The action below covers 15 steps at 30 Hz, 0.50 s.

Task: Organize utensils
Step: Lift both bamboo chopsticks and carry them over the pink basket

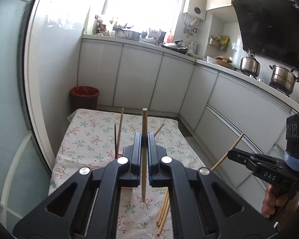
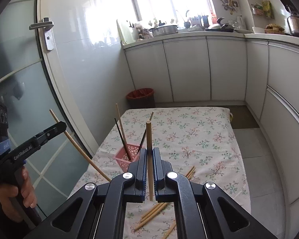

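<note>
My left gripper (image 1: 144,137) is shut on a wooden chopstick (image 1: 144,119) that stands upright between its pads above the table. My right gripper (image 2: 149,151) is shut on another wooden chopstick (image 2: 149,135), also upright. Each gripper shows in the other's view: the right one (image 1: 232,153) with its chopstick (image 1: 234,144), the left one (image 2: 60,126) with its chopstick (image 2: 77,147). A pink basket (image 2: 122,157) on the floral cloth holds wooden and black chopsticks (image 2: 120,123). Several loose wooden chopsticks (image 2: 152,212) lie on the cloth below my right gripper.
The low table with a floral cloth (image 2: 199,135) stands in a kitchen corner. A red-lined bin (image 2: 141,96) stands behind it. White cabinets (image 2: 225,69) run along the back and right. A glass door (image 2: 16,79) is at the left.
</note>
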{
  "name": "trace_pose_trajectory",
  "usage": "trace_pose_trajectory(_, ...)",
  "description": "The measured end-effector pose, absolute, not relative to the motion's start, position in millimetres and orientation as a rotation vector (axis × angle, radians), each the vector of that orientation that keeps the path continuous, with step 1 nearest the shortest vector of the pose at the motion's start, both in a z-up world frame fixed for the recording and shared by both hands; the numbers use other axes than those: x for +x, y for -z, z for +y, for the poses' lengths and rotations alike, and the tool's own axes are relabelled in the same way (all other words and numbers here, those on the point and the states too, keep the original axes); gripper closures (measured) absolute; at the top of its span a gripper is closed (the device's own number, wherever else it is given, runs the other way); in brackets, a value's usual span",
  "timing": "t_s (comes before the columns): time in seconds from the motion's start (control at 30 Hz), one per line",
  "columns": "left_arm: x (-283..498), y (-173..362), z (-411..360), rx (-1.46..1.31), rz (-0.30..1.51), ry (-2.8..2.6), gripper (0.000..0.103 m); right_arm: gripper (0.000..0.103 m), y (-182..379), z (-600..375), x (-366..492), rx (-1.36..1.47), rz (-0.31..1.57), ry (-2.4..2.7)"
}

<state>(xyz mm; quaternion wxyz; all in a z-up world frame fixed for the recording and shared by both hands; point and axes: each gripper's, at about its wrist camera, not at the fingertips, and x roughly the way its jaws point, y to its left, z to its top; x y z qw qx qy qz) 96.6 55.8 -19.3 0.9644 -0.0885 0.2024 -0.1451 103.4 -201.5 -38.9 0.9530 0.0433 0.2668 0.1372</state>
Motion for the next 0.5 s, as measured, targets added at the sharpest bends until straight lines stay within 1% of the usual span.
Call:
trace_pose_trajectory(0.2,101,10,75,-0.245,0.308,0.223,0.097,0.097,34,-191,113,0.108,0.532,-0.294)
trace_pose_trajectory(0.5,133,21,66,-0.248,0.259,0.129,0.097,0.097,37,-180,126,0.117,0.542,-0.303)
